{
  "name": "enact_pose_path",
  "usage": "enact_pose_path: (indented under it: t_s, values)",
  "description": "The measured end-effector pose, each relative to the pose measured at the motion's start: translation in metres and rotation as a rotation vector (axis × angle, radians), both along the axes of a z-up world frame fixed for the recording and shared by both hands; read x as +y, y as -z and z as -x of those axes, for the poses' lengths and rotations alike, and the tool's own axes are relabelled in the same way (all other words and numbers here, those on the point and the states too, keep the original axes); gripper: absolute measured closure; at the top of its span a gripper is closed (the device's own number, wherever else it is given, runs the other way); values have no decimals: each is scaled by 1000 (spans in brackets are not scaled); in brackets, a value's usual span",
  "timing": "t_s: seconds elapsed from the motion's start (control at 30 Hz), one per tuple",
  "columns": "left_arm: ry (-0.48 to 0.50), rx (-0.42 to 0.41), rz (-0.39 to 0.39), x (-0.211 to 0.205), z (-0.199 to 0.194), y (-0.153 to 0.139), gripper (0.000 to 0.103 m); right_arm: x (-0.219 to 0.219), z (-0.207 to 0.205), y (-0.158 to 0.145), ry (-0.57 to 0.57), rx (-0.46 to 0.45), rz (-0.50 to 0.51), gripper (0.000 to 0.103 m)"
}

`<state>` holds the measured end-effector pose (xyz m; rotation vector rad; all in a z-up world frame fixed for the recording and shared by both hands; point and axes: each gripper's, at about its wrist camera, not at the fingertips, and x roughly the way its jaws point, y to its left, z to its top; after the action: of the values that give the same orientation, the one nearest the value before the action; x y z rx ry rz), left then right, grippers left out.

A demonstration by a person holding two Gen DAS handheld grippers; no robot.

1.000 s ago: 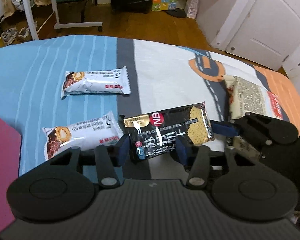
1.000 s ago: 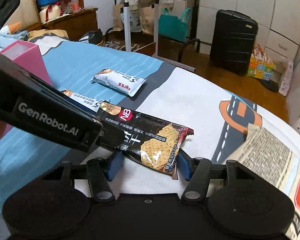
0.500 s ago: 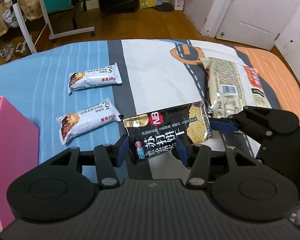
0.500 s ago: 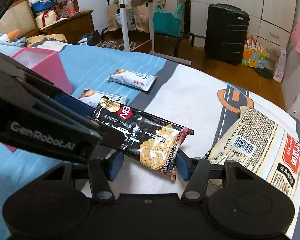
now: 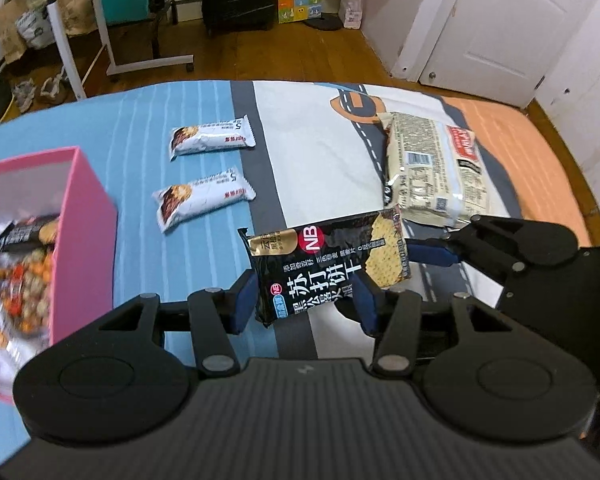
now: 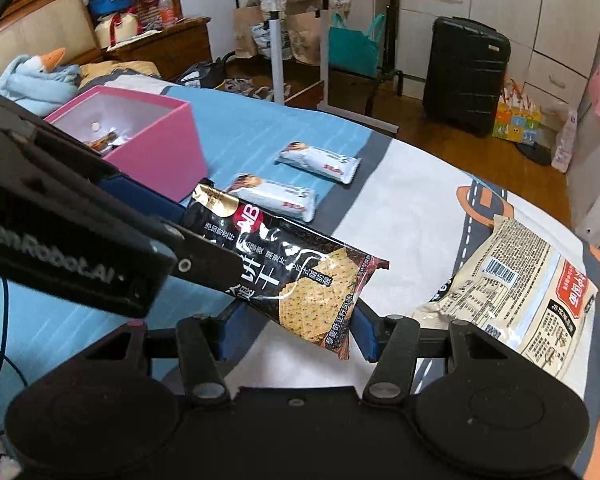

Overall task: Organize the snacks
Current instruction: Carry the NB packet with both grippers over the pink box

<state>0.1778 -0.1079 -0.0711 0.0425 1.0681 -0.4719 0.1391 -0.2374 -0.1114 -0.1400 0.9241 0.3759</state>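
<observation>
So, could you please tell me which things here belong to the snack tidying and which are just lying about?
Part of the job:
- black cracker packet, held by both the left gripper and the right gripper
- two white snack bars
- large beige packet
- pink box

Just lying about:
- black suitcase
- teal bag
- rolling table

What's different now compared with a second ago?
Both grippers, left and right, have lifted the black cracker packet off the bed, and the pink box has come into view. Both white bars and the beige bag stayed put.
</observation>
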Motion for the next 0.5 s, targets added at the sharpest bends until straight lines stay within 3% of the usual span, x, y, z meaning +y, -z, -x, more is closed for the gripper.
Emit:
enact_pose_path:
  t_s: [0.5]
  values:
    - [-22,-75,-11,72,73,-67,54,68,51,-39,-126,-22,-14,43]
